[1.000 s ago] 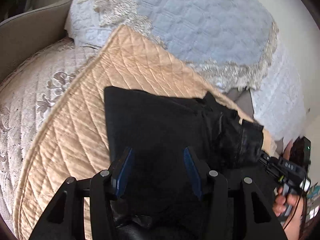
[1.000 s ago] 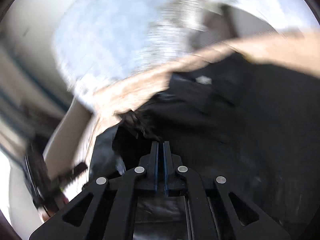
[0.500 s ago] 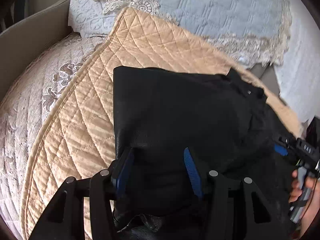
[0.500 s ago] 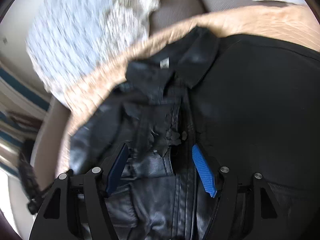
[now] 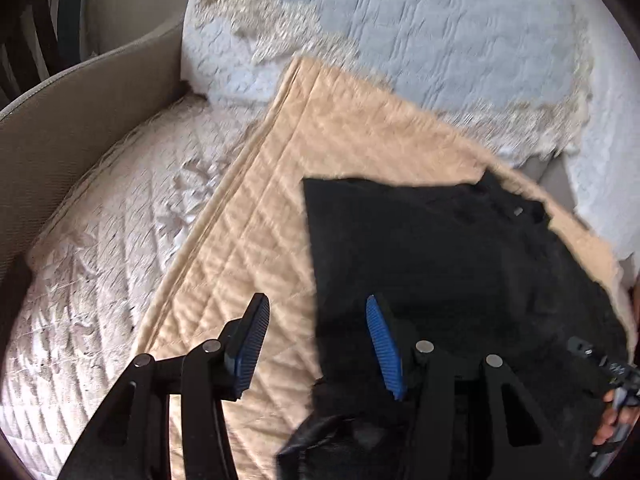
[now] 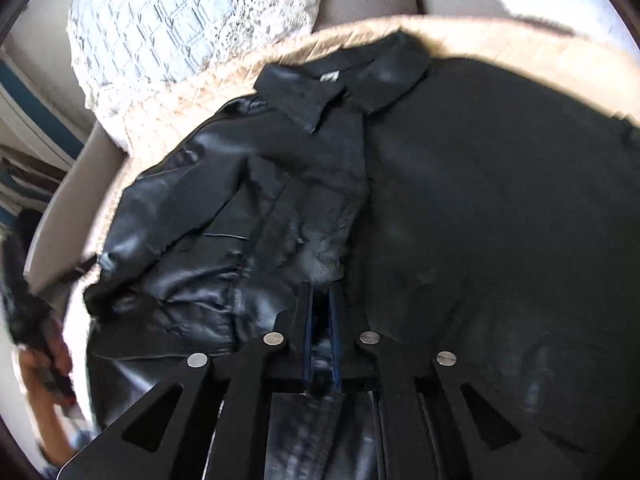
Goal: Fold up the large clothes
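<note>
A black leather jacket (image 6: 280,208) lies on a tan quilted mat (image 5: 360,148) on a sofa, collar (image 6: 340,84) at the far side. One half is folded over, its dull lining side up (image 6: 500,200). In the left wrist view the jacket (image 5: 440,248) lies at the right. My left gripper (image 5: 316,340) is open and empty, straddling the jacket's left edge. My right gripper (image 6: 320,300) is shut on the jacket's front edge near the middle. The person's other hand (image 5: 612,412) shows at the right edge.
A light blue quilted cover with lace trim (image 5: 440,32) lies behind the mat. A pale embroidered cushion (image 5: 100,260) is on the left beside the beige sofa arm (image 5: 72,120). The mat's left part is bare.
My right gripper was shut, opened over the jacket front, and has now shut on its front edge. My left gripper has shifted left toward the jacket's edge and stays open.
</note>
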{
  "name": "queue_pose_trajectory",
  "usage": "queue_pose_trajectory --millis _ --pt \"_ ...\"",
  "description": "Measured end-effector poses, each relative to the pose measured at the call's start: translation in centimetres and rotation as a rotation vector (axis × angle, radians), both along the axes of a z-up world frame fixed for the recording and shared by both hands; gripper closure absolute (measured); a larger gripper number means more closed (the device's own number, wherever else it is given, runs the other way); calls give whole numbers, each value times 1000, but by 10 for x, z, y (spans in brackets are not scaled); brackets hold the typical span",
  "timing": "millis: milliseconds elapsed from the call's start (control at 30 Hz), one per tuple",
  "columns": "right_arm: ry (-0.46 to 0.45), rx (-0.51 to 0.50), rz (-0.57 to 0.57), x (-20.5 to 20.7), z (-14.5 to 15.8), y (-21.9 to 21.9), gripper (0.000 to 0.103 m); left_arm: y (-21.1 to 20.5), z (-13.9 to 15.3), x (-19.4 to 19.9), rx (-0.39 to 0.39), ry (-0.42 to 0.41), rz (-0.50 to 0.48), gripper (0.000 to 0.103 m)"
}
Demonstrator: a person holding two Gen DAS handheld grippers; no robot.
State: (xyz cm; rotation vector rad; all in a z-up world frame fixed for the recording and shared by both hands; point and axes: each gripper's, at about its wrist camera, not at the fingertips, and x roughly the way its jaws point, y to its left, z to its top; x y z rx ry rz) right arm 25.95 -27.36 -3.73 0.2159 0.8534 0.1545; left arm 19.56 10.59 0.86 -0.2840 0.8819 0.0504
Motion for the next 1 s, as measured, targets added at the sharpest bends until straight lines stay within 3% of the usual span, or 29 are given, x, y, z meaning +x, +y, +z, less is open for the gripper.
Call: queue_pose_trajectory --millis 133,200,267,300,367,567,700,733,867,900,967,1000 --pt "-120 17 40 -1 20 15 82 -25 7 3 -34 -56 -99 50" --pt "-106 -18 82 8 13 29 80 -40 -7 10 2 4 -146 50" --pt "-41 -33 92 23 -10 33 80 -48 -30 18 89 119 -157 49" --pt "18 -42 89 32 -25 32 81 -50 -35 18 124 124 -160 47" --pt "-16 -24 99 30 -29 29 81 -49 -30 17 137 121 -161 47" --pt "-73 -44 73 2 -9 15 80 -41 -10 12 31 53 -119 48" --pt "-146 -14 8 -32 5 -17 80 -58 -3 11 29 2 -148 48" --pt "-160 -6 -9 -39 6 -26 77 -64 -2 11 23 -5 -168 48" --pt "-186 22 -144 -77 7 -87 41 -98 -7 11 58 7 -262 37" --pt "-157 30 -166 -77 1 -98 41 -107 -13 13 83 41 -280 35" --pt "-2 24 -220 -81 -22 -130 41 -126 -30 21 135 123 -302 35" --pt "8 26 -235 -87 -25 -138 41 -134 -33 24 165 131 -304 35"
